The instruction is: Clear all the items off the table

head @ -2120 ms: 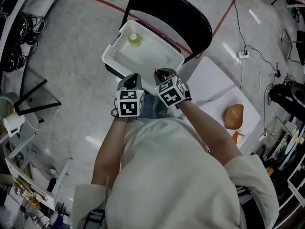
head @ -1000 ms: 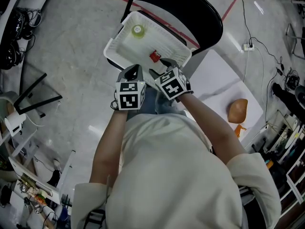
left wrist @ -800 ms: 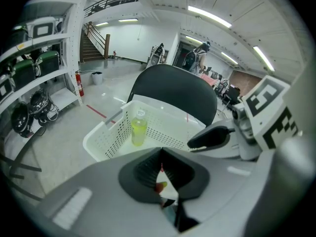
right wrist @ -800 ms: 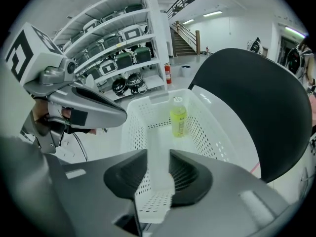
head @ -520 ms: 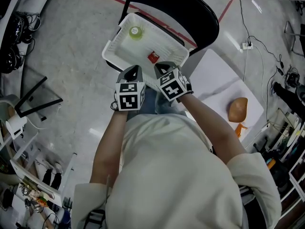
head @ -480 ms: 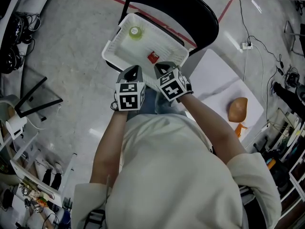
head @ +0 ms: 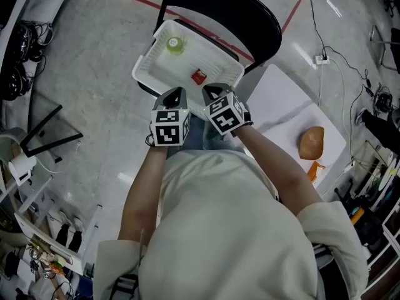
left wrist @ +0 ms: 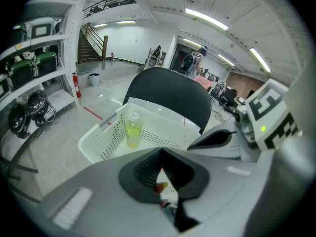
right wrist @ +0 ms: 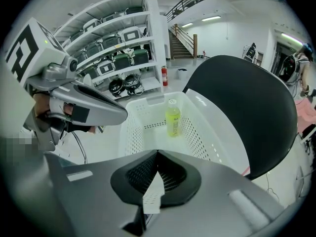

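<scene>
From overhead, the left gripper [head: 177, 92] and right gripper [head: 209, 90] hover side by side at the near rim of the white basket [head: 145, 67] on the black chair [head: 231, 11], a yellow-green bottle [head: 174, 45] in its far corner and a small red item [head: 199, 76] nearer, while a brown object [head: 310, 143] and an orange piece [head: 312, 169] lie on the white table [head: 281, 105] to the right. In the left gripper view, the jaws are pressed together on nothing, bottle upright beyond. In the right gripper view, same story: jaws closed, empty, above the basket.
</scene>
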The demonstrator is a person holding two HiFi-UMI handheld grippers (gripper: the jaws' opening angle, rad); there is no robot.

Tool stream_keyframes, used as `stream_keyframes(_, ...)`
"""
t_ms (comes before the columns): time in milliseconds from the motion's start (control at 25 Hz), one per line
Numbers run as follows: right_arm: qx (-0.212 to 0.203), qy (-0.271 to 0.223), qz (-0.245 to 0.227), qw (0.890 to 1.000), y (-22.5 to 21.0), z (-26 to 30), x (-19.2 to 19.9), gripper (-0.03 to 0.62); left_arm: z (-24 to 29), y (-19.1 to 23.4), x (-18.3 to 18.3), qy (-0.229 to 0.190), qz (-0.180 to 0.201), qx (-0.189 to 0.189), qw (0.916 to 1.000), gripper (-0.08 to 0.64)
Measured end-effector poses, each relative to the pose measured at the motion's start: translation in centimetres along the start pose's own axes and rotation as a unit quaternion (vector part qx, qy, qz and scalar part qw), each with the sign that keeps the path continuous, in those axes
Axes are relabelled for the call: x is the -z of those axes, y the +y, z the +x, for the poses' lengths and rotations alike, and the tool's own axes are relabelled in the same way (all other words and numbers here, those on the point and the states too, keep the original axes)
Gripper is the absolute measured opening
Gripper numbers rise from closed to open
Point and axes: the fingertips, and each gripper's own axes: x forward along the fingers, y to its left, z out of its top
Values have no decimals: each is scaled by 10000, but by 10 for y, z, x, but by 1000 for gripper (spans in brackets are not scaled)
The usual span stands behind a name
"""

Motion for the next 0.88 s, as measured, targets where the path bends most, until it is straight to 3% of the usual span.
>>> stream_keyframes(440,173,-196,195,9995,-4,-20,8,-3,-6,-18,-1,-18,183,66,9998,9)
stream_keyframes(880,499,-497,650,9954,-20,-61,39,-3,-12,-68,5,-34,557,215,9982,9)
